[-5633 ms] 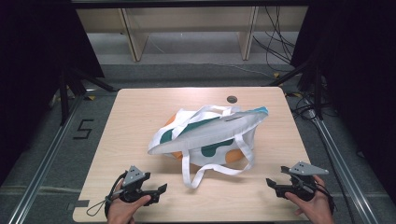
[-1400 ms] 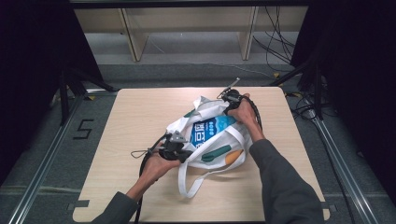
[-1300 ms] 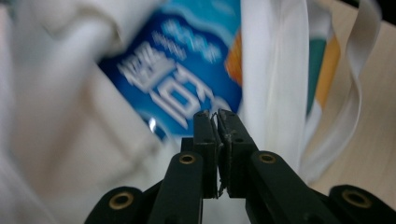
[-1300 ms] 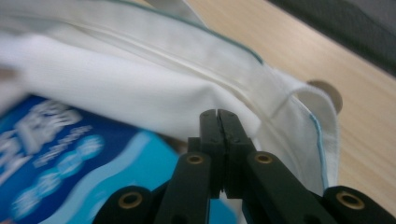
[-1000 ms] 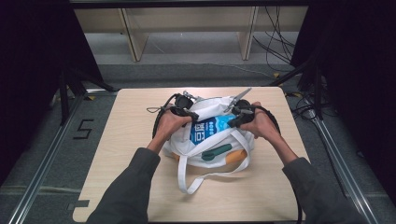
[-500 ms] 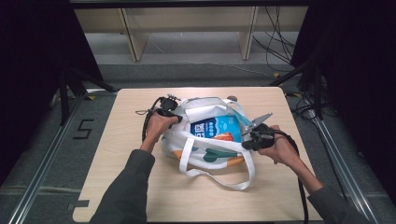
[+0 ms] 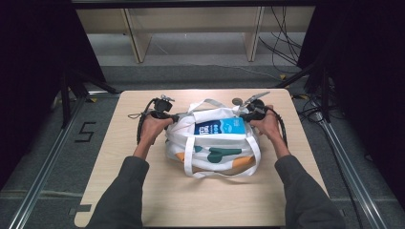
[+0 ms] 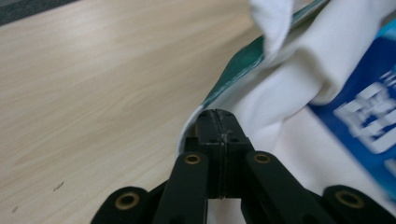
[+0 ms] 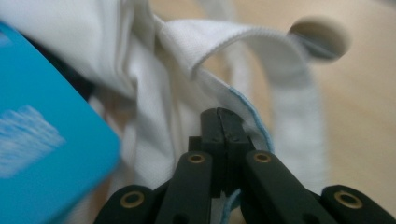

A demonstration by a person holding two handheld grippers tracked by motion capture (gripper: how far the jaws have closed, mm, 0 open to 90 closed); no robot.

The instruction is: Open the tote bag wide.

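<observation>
My left gripper (image 7: 173, 117) and right gripper (image 7: 242, 116) pinch the bag (image 7: 215, 152) rim at 9 and 3 o'clock (box (image 7: 220, 128) inside); next, spread wider.

The blue box (image 7: 220, 128) sits half buried in the bag (image 7: 215, 148), its print too small to read. The round thing (image 7: 237, 101) near the desk's far edge stays unidentifiable.
</observation>
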